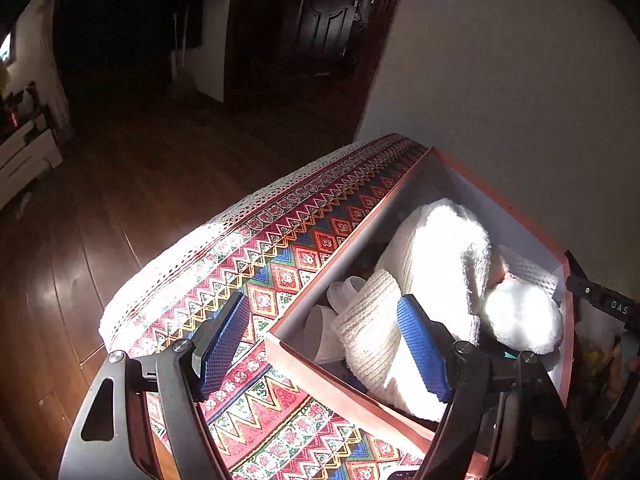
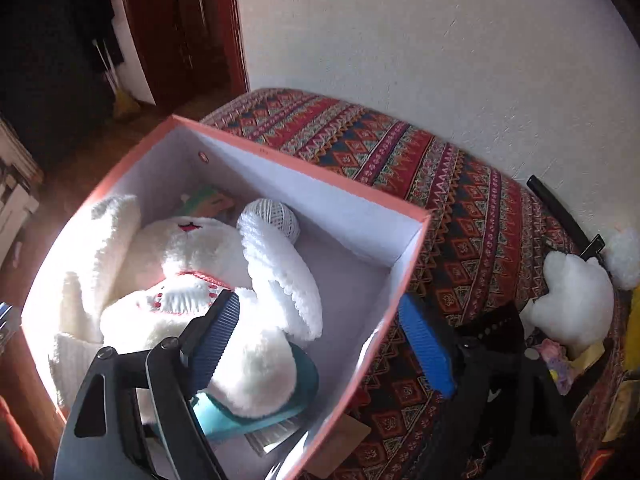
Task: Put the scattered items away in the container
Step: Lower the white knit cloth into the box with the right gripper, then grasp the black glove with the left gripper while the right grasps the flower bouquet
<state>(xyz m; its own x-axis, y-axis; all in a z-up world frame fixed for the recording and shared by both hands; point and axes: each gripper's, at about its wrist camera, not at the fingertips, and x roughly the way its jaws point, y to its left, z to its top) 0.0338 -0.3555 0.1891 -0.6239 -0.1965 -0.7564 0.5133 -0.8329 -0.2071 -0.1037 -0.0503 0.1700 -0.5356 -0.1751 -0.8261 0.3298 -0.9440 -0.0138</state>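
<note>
**Where we find everything**

We see the box (image 2: 304, 176) standing on the cloth-covered surface (image 2: 472, 240), which is set against the wall (image 2: 400, 32). In the box lies the plush toy (image 2: 192, 280), filling its left and near part; the ball of string (image 2: 269, 218) sits behind it, toward the far wall of the box, and a flat piece (image 2: 296, 392) lies partly under the toy at the near side. To the right of the box, well apart on the surface, rests a smaller plush item (image 2: 572, 300). In the left wrist view, the box (image 1: 360, 240) lies right of the bare cloth (image 1: 280, 260), with a knitted piece (image 1: 372, 320) and a cup (image 1: 320, 332) inside at its near left. The floor (image 1: 100, 200) lies left, the door (image 1: 320, 20) far behind.
</note>
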